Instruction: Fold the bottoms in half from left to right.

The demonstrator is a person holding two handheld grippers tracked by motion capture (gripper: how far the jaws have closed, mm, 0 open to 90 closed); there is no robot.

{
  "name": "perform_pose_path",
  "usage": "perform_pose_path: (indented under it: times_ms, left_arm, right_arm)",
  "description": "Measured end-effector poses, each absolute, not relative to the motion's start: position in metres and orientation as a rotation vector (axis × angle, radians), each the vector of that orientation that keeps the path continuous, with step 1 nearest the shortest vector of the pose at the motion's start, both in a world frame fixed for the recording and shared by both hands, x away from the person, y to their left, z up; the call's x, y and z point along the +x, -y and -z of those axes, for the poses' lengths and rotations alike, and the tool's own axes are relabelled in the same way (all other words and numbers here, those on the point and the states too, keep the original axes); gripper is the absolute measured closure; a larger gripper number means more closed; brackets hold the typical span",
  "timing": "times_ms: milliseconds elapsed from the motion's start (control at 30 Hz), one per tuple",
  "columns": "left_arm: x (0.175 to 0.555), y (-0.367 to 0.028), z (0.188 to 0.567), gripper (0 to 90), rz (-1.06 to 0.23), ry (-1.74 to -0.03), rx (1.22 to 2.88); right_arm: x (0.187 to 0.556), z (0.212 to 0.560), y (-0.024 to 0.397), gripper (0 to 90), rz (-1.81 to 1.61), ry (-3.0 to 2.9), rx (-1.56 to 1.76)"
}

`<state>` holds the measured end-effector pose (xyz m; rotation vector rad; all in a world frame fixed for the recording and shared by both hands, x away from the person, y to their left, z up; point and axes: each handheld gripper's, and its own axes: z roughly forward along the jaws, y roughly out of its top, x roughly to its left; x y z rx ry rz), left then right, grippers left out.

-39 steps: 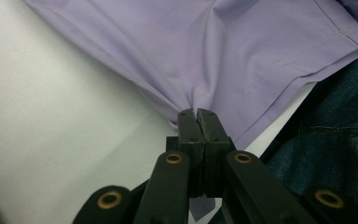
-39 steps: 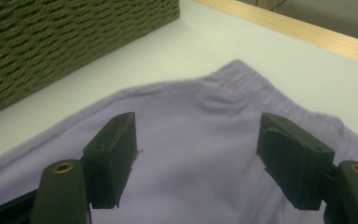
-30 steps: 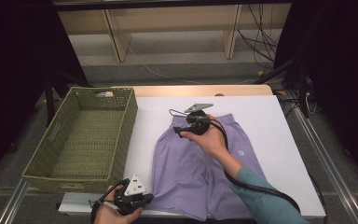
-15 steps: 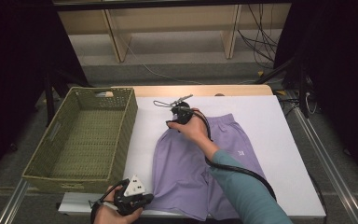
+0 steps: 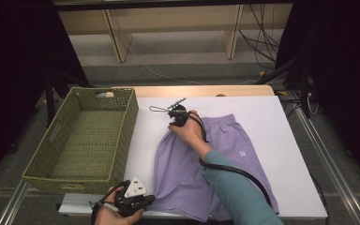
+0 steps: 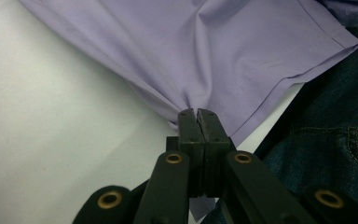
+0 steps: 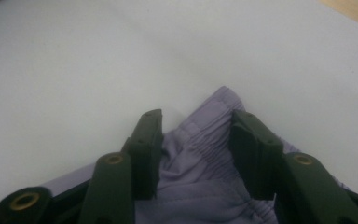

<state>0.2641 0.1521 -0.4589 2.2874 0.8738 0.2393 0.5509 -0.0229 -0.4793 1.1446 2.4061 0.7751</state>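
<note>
High view sits above the person's side, looking fwd and down over the whole white table point(image 5: 272, 122) w/ lilac shorts point(image 5: 187, 173) and green basket point(image 5: 82, 140). Both gripper views ride close along their own jaws (very near the cloth): left at the shorts' hem corner point(image 6: 261, 60), right at the waistband point(image 7: 205, 135). All three share shorts and tabletop.

Table: you work at a white-topped table point(image 5: 281, 126) with a wooden far edge.
On it: lilac shorts point(image 5: 225, 159) lie spread at centre.
Left edge: a green wicker basket point(image 5: 56, 164).
</note>
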Motion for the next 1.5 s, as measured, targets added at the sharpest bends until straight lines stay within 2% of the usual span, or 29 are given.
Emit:
perform_pose_path:
  times_ms: [67,367,833,1500]
  left_arm:
    - [0.264,-0.152,0.458,89.0,-0.238,-0.871,2.286]
    - [0.263,-0.151,0.457,89.0,-0.238,-0.864,2.277]
    - [0.260,-0.158,0.436,89.2,-0.188,-0.852,2.137]
    - [0.259,-0.172,0.406,89.2,-0.252,-0.814,1.976]
  right_arm:
    - [0.550,0.479,0.020,64.2,-0.718,-2.407,1.094]
    - [0.546,0.479,0.015,85.8,-0.680,-2.400,1.047]
    - [0.553,0.461,0.014,87.4,-0.799,-2.375,1.143]
    - [0.559,0.420,0.007,87.6,-0.944,-2.309,1.106]
